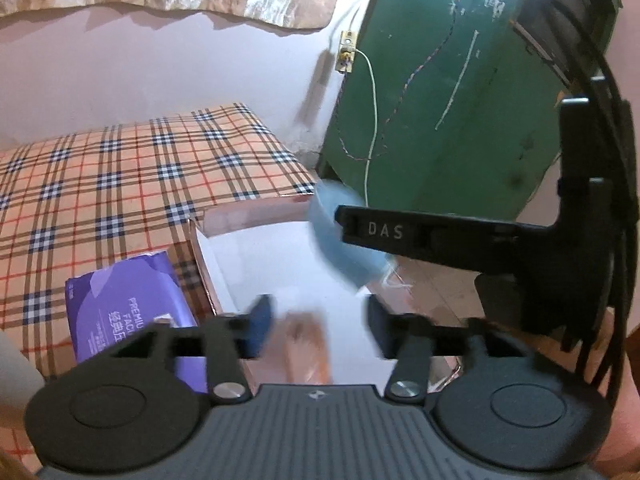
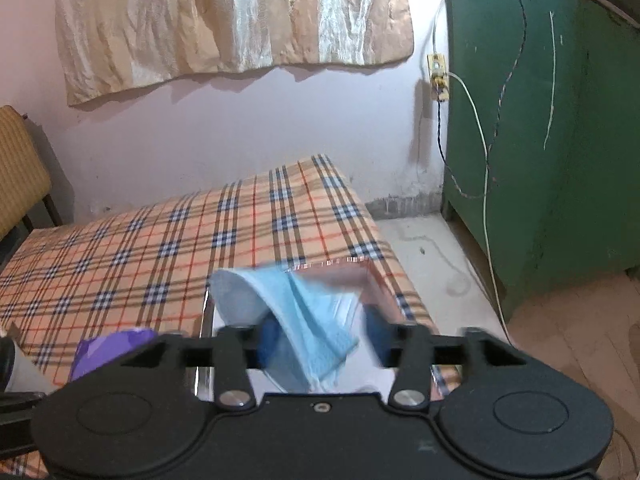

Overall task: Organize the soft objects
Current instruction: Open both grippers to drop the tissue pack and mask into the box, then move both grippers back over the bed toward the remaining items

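A light blue face mask [image 2: 304,312] hangs between the fingers of my right gripper [image 2: 320,340], above an open white-lined box [image 2: 370,280] on the plaid table. The jaws stand apart with the mask loose between them, blurred by motion. In the left wrist view the same mask [image 1: 344,248] shows beside the right gripper's finger [image 1: 400,232]. My left gripper [image 1: 318,328] is open and empty over the box [image 1: 260,264]. A blurred tan object [image 1: 308,344] lies inside the box. A purple tissue pack [image 1: 120,312] lies left of the box.
A plaid cloth [image 1: 120,184] covers the table. A green cabinet [image 2: 540,140] with cables stands at the right by the pink wall. A chair [image 2: 20,168] is at the far left. A white object [image 2: 24,372] sits at the left edge.
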A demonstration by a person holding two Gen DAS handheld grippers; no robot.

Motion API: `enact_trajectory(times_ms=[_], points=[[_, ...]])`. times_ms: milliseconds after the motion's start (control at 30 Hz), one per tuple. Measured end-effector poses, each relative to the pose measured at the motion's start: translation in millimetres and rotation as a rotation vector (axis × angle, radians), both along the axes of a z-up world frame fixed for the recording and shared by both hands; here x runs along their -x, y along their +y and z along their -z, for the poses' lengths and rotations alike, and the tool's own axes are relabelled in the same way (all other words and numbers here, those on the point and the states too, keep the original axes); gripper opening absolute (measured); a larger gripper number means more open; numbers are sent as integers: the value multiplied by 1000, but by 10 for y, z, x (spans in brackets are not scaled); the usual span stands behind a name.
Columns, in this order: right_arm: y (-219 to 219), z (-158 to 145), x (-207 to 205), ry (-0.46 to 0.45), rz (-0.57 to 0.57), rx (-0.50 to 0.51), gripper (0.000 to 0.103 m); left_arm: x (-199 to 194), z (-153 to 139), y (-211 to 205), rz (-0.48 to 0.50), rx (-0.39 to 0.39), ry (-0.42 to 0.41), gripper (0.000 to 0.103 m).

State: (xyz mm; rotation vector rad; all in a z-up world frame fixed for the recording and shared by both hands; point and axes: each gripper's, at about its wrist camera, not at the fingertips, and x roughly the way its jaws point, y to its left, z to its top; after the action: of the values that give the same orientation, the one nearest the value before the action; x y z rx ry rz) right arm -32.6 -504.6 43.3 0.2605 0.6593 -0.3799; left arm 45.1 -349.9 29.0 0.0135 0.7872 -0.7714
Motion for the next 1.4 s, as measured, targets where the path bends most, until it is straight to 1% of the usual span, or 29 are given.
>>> enact_trajectory(times_ms=[133, 200, 267, 333, 567, 700, 867, 1067, 1200, 1300, 1400], points=[[19, -51, 34, -11, -8, 7, 78, 12, -23, 93, -14, 5, -3, 63], [40, -78, 92, -17, -2, -9, 78, 43, -62, 153, -21, -7, -17, 63], [75, -116, 151, -32, 4, -26, 78, 75, -98, 226, -38, -23, -31, 65], [133, -157, 229, -46, 11, -32, 78, 92, -130, 320, -62, -28, -27, 67], [498, -289, 386, -37, 13, 17, 80, 127, -246, 633, -136, -93, -48, 75], [731, -358, 405, -34, -17, 32, 81, 122, -312, 811, -172, -114, -64, 76], [966, -405, 390, -28, -41, 16, 82, 126, -384, 1084, -226, -119, -82, 81], [1299, -458, 376, -51, -94, 2, 83, 120, -378, 1383, -283, -121, -70, 82], [1567, -438, 344, -51, -136, -6, 85, 153, -355, 1617, -318, -128, -69, 83], [1773, -419, 313, -55, -174, -22, 86, 162, -326, 1801, -334, -110, -42, 84], [1977, -391, 265, -43, -206, -15, 86, 169, -303, 1975, -363, -118, -38, 84]])
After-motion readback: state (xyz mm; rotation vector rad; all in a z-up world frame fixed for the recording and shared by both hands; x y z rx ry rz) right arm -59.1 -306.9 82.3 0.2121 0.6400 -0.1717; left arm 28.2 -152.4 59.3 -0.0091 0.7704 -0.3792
